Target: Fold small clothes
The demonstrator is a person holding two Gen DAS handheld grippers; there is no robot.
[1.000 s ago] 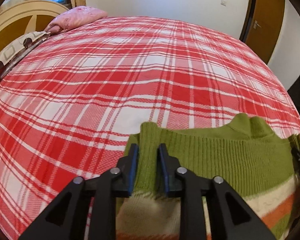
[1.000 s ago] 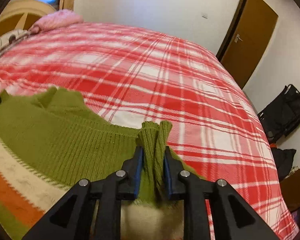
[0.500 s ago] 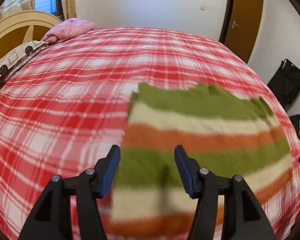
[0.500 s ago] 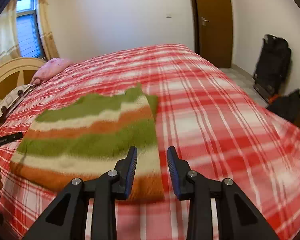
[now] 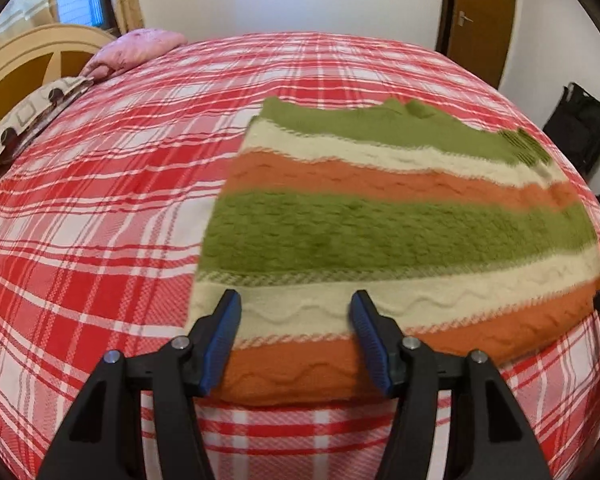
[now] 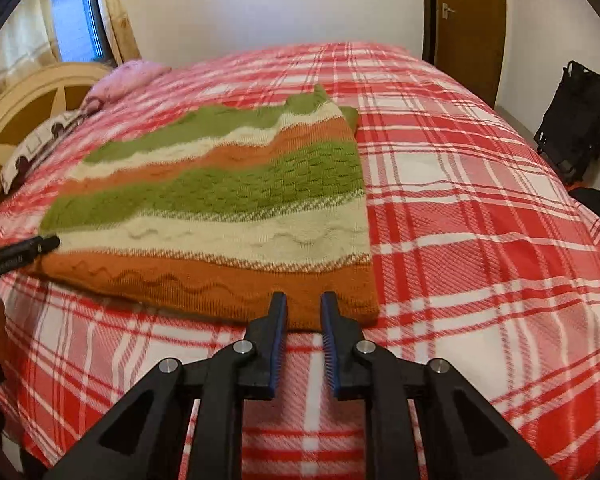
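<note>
Striped knit sweater (image 5: 396, 224) lies folded flat.

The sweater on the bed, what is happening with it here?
A person with a gripper in each hand is folding a striped sweater on a red plaid bed. The sweater lies flat, and nothing holds it. The left gripper is wide open over its near edge. The right gripper, narrowly open, is just short of its near right corner.

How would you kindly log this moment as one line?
left tool: open | right tool: open | striped sweater: flat on bed
</note>
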